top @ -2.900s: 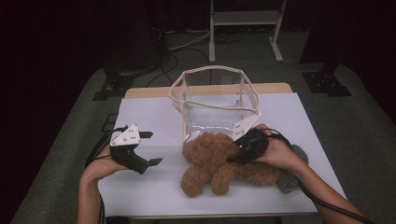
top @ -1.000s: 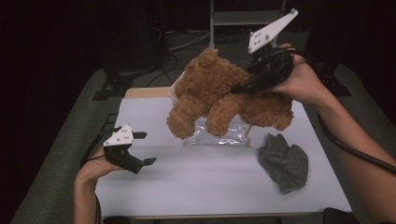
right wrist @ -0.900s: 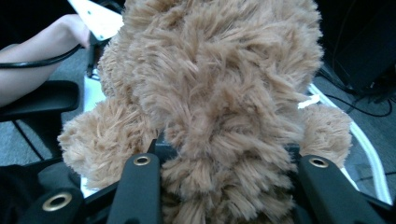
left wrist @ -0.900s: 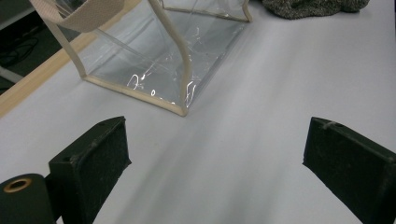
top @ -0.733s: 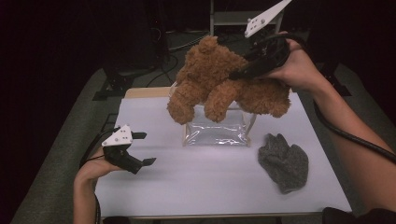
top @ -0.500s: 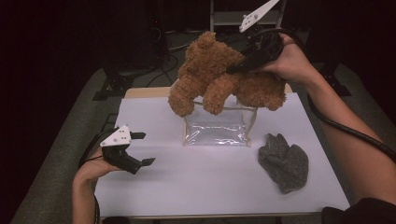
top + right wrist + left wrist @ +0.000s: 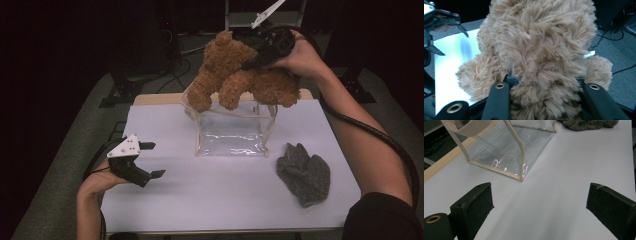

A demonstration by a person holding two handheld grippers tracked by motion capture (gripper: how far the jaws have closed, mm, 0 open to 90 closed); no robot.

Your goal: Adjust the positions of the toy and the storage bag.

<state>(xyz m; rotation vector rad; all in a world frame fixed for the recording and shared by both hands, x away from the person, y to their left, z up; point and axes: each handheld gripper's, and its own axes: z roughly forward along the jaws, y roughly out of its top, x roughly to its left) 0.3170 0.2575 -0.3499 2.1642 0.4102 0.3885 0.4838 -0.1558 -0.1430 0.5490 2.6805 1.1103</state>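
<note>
High view: the right gripper (image 7: 252,62), jaws clenched on the brown teddy bear (image 7: 240,80), holds the toy aloft over the open top of the clear plastic bag (image 7: 232,127), which stands on the white table (image 7: 210,200). Compared with the earlier frames, the bear has left the tabletop, risen, and drifted toward the bag's mouth, so that its legs now hang at the rim; the placing step is judged imminent, and lowering will need the limbs to clear the bag's handles. Right gripper view: plush bulges between the pads. Left gripper (image 7: 150,160) rests low with jaws spread and nothing between them. A grey knitted cloth (image 7: 304,172) lies right of the bag.
</note>
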